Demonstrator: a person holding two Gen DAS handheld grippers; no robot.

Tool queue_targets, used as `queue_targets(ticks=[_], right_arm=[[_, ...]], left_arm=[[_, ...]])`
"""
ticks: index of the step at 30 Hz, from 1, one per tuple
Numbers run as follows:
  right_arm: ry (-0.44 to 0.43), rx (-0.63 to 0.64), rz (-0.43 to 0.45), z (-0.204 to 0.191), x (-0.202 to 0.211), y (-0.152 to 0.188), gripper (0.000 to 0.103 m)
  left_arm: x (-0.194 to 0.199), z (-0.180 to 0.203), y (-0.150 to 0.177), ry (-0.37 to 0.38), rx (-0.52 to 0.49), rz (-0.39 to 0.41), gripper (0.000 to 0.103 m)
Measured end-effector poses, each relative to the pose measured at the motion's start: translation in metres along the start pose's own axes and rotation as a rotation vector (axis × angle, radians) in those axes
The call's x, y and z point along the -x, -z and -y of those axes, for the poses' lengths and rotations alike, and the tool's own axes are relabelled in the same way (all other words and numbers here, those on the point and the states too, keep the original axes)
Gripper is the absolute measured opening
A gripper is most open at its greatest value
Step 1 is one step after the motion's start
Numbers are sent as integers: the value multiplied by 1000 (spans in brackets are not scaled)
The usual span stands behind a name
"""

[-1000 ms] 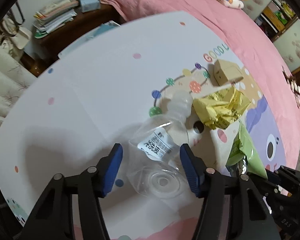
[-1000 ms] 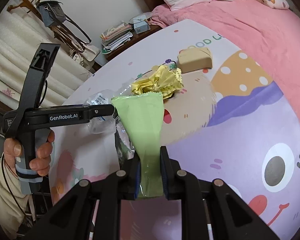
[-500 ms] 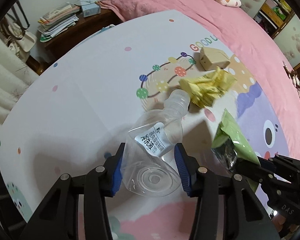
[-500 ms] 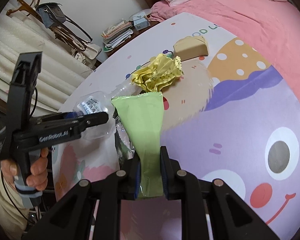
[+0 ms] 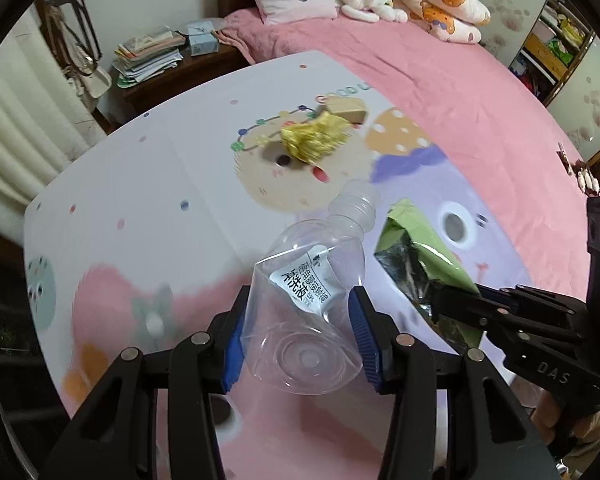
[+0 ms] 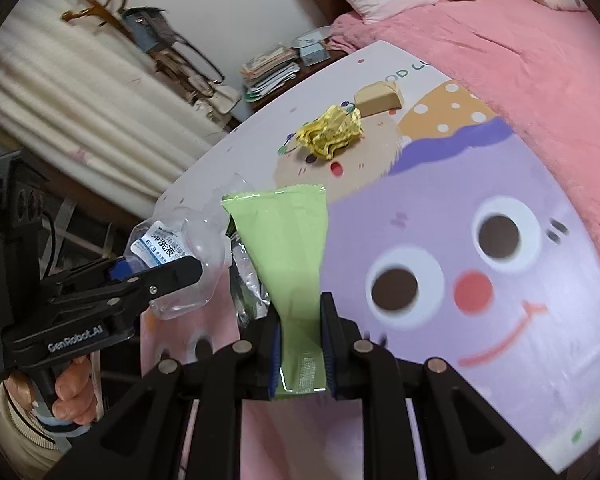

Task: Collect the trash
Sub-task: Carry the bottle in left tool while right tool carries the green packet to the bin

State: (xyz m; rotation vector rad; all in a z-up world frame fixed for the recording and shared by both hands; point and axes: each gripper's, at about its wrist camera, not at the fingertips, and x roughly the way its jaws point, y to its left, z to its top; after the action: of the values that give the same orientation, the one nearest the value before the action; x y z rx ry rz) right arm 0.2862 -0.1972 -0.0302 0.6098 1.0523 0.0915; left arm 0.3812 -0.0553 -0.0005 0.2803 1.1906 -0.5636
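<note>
the left gripper [image 5: 300,334] is clamped on a clear plastic bottle [image 5: 312,300] — its blue ribbed pads [image 5: 233,350] press the thin, crinkled walls near the ringed base, and the capless threaded neck points away from the claw, up and to the right. its jaws closed in over the past second and now sit on the bottle's sides. a white label with black print wraps the middle of the bottle.

the right gripper [image 6: 300,350] is pinched nearly together on a pale green snack wrapper [image 6: 284,248], a smooth flat pouch with a serrated top edge that fans out wider beyond the pads; its torn side shows silvery foil lining. bottle and wrapper hang close beside each other above a glossy cartoon-printed play mat [image 6: 480,184].

well ahead of both claws, on the mat, lies a crumpled yellow wrapper [image 6: 332,132], shiny and creased, and just beyond it, almost touching, a small tan cardboard box [image 6: 380,98] with a folded flap. a person's hand [image 6: 74,394] grips the left tool's handle.
</note>
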Motion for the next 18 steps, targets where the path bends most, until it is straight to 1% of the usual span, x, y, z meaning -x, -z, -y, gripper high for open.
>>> queue_targets(ticks=[4, 8, 9, 14, 18], right_arm=[[-26, 52, -11, 5, 37, 33, 17], [-46, 93, -25, 17, 75, 71, 17], [-47, 102, -31, 20, 81, 78, 17], [-50, 164, -68, 37, 118, 125, 17], [-44, 194, -103, 51, 132, 159, 17]], left_arm=[[34, 28, 37, -16, 22, 36, 46], [62, 70, 83, -52, 38, 71, 46], [65, 77, 90, -56, 41, 74, 46], [80, 124, 144, -82, 84, 79, 46], [81, 150, 180, -88, 114, 70, 46]])
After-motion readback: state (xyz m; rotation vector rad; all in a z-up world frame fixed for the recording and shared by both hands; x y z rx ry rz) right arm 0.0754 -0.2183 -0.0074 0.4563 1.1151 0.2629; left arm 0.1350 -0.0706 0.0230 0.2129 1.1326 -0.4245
